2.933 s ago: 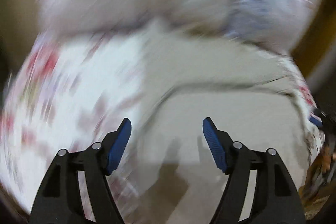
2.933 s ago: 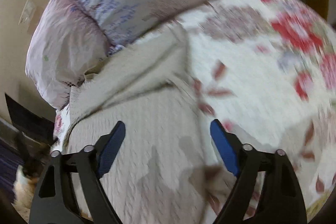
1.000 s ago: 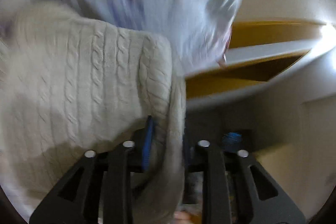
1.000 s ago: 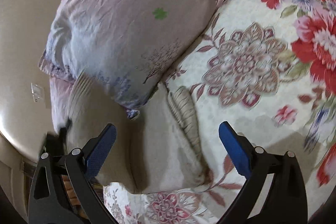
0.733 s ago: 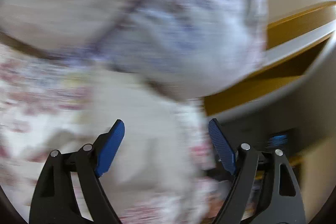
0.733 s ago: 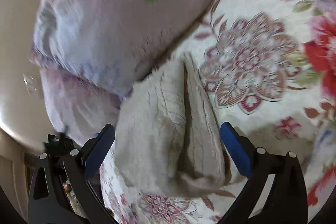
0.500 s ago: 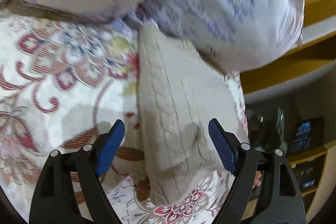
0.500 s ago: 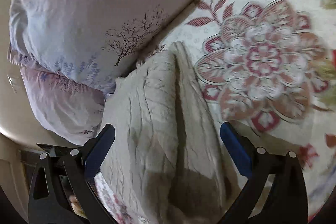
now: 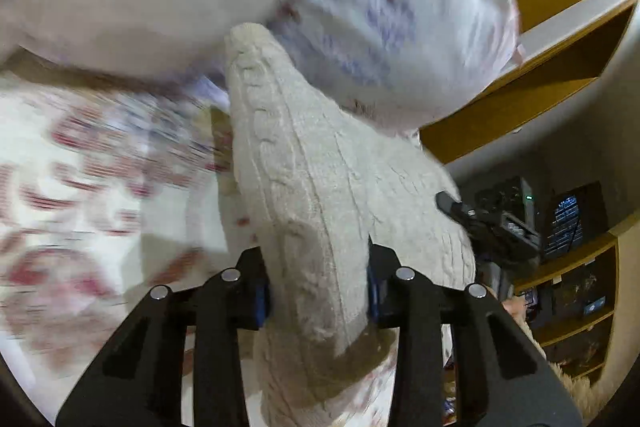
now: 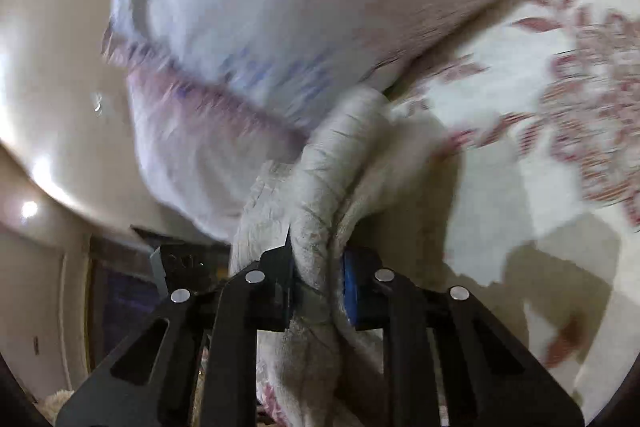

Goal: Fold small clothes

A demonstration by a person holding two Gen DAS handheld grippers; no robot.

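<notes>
A folded cream cable-knit sweater (image 9: 320, 195) lies at the edge of a floral bedspread (image 9: 80, 187), its far end against the pillows. My left gripper (image 9: 318, 291) is shut on the near end of the folded bundle. In the right wrist view the same sweater (image 10: 336, 167) runs up from my right gripper (image 10: 318, 287), which is shut on a thick fold of it. The tip of the other gripper (image 9: 452, 205) shows past the sweater's right side in the left view.
Pale lilac printed pillows (image 9: 360, 7) (image 10: 280, 27) are stacked just behind the sweater. The bed edge drops off beside it, with wooden shelves (image 9: 560, 67) and dark electronics (image 9: 520, 223) beyond. The floral bedspread (image 10: 540, 147) stretches away on the other side.
Half a second ago both grippers were open over the folded sweater. Both have since closed on its near end, and the views blur with motion.
</notes>
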